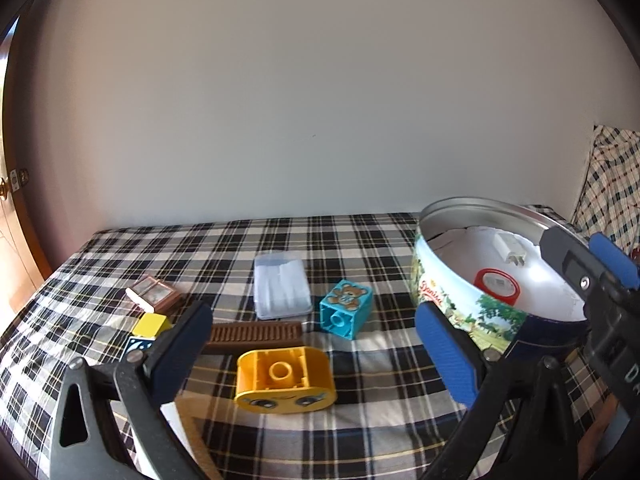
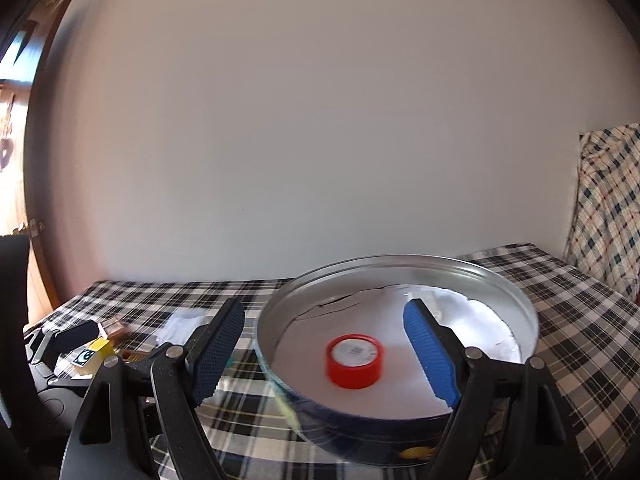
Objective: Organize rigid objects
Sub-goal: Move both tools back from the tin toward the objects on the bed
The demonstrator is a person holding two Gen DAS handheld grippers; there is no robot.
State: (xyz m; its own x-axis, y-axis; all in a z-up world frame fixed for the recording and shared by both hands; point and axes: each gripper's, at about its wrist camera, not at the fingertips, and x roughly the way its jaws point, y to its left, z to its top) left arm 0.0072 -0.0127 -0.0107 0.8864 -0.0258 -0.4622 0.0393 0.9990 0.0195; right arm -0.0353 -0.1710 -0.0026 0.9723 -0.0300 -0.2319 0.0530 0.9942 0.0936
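Observation:
A round metal tin (image 1: 460, 300) with a printed side stands on the plaid cloth at the right; it also shows in the right wrist view (image 2: 520, 312). Inside lie a red cap (image 2: 354, 360) and a white charger (image 1: 510, 250). My right gripper (image 2: 328, 348) is open and empty, hovering over the tin's near rim. My left gripper (image 1: 316, 350) is open and empty above a yellow block (image 1: 285, 380). A teal bear block (image 1: 346, 312), a brown ridged bar (image 1: 256, 334) and a clear plastic case (image 1: 282, 290) lie beyond it.
A brown framed tile (image 1: 156, 294) and a small yellow cube (image 1: 151, 326) lie at the left of the cloth. A white wall (image 1: 300, 100) rises behind the surface. A plaid pillow (image 1: 612, 188) stands at the far right. A wooden door (image 1: 12, 216) is at the left.

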